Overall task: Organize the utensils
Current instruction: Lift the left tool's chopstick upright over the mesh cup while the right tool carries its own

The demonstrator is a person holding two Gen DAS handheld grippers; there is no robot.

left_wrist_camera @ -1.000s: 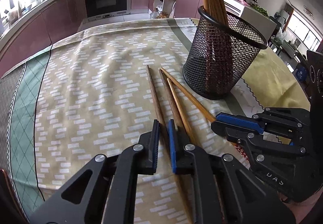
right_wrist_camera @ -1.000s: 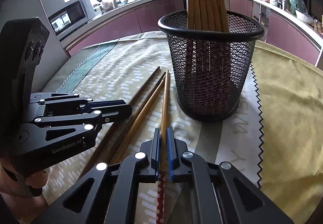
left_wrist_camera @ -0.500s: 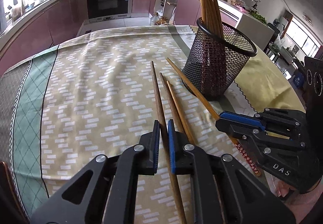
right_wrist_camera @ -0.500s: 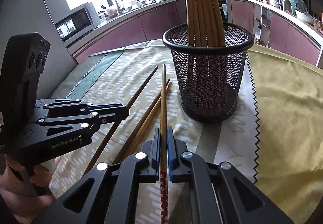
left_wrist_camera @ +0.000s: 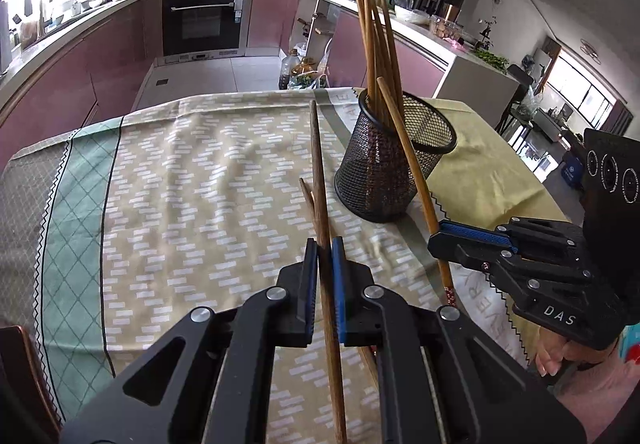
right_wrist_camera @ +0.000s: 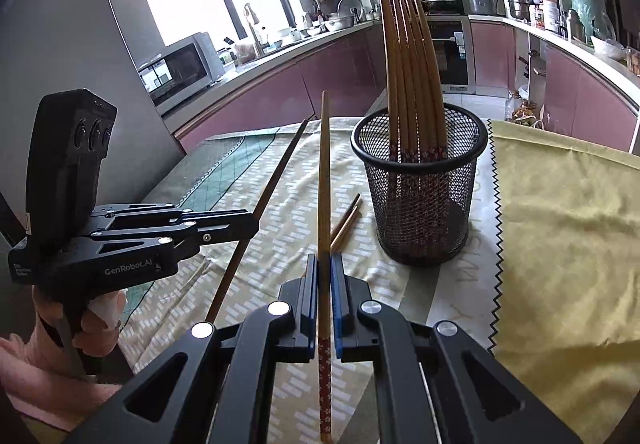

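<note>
Chopsticks clamped in both the left gripper (left_wrist_camera: 325,256) and right gripper (right_wrist_camera: 325,272) pointed twelve o'clock; the mesh holder (right_wrist_camera: 420,199) stood at one o'clock.

A home kitchen: built-in oven (left_wrist_camera: 203,19), microwave (right_wrist_camera: 180,69), pink cabinets (right_wrist_camera: 304,83).

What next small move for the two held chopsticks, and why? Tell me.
Probably carry both over the mesh cup and tip them upright. The left gripper is shut on the dark chopstick, the right gripper on the light chopstick; both are off the tablecloth, beside the cup, not over it.
</note>
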